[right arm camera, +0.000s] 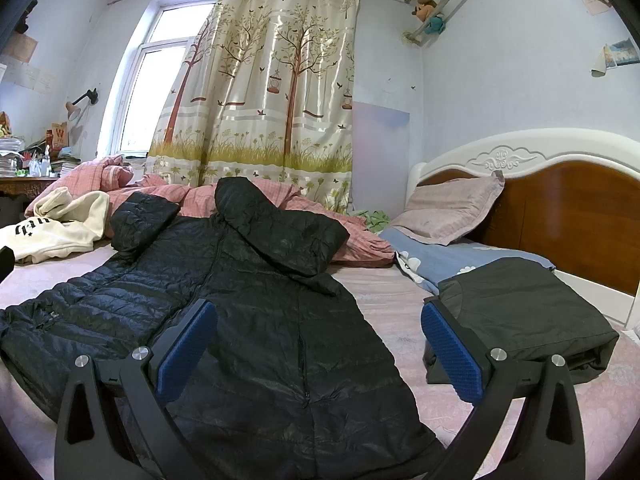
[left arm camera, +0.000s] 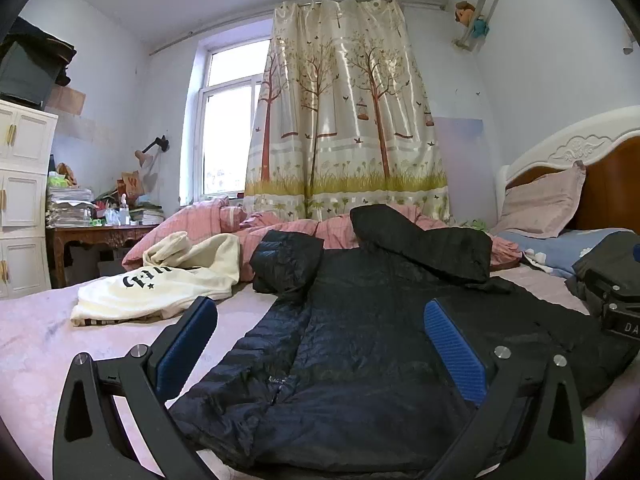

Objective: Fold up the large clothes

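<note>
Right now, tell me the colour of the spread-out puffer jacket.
Black puffer jacket, finely quilted; the right wrist view shows it best.

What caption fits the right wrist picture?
Open right gripper over a black puffy jacket spread on the bed, beside a folded dark garment.

"W" on paper bag (right arm camera: 60,135)

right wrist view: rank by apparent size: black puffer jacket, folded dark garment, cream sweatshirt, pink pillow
1. black puffer jacket
2. folded dark garment, though nearness inflates it
3-4. pink pillow and cream sweatshirt: look alike; the sweatshirt is cut off by the frame edge, so unranked.
</note>
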The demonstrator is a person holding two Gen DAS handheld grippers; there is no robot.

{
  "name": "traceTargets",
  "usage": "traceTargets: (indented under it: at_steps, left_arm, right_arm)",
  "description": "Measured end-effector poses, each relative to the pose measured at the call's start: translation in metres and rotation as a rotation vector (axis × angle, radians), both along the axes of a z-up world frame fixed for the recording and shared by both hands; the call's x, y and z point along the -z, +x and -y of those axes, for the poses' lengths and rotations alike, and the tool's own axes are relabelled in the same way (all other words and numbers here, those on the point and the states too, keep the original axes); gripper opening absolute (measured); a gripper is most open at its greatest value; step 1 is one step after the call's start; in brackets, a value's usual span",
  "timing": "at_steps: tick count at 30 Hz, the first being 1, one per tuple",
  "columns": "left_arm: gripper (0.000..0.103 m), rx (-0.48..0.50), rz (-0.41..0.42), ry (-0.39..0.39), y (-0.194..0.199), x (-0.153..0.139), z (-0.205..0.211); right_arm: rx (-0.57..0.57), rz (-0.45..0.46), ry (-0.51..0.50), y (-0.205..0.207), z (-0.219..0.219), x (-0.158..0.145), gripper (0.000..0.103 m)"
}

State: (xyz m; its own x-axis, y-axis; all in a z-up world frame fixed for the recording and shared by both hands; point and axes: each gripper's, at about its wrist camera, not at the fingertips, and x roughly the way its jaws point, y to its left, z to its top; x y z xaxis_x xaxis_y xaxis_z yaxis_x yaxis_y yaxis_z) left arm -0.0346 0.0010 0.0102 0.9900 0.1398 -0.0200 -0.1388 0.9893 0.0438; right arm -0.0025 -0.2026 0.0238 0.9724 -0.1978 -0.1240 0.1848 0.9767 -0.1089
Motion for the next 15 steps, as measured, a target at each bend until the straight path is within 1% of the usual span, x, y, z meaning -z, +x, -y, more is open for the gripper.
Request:
traceTargets:
  at_steps: [7, 12, 15]
  left_arm:
    - [0.103, -0.001, -0.002, 0.005, 0.0004, -0.0009, -0.0003]
    - [0.103, 0.001, -0.037, 0.017, 0.0066, -0.0003, 0.0007]
    - [0.103, -0.001, -0.04, 0.019, 0.0079, -0.0017, 0.001]
  right_arm:
    - [0.0, 0.0, -0.001, 0.0001, 0.0, 0.0, 0.103]
    - [0.0, -0.002, 0.0, 0.0004, 0.0002, -0.0001, 0.103]
    - [-0.001, -0.004, 0.002, 0.0005, -0.0004, -0.0003, 0.103]
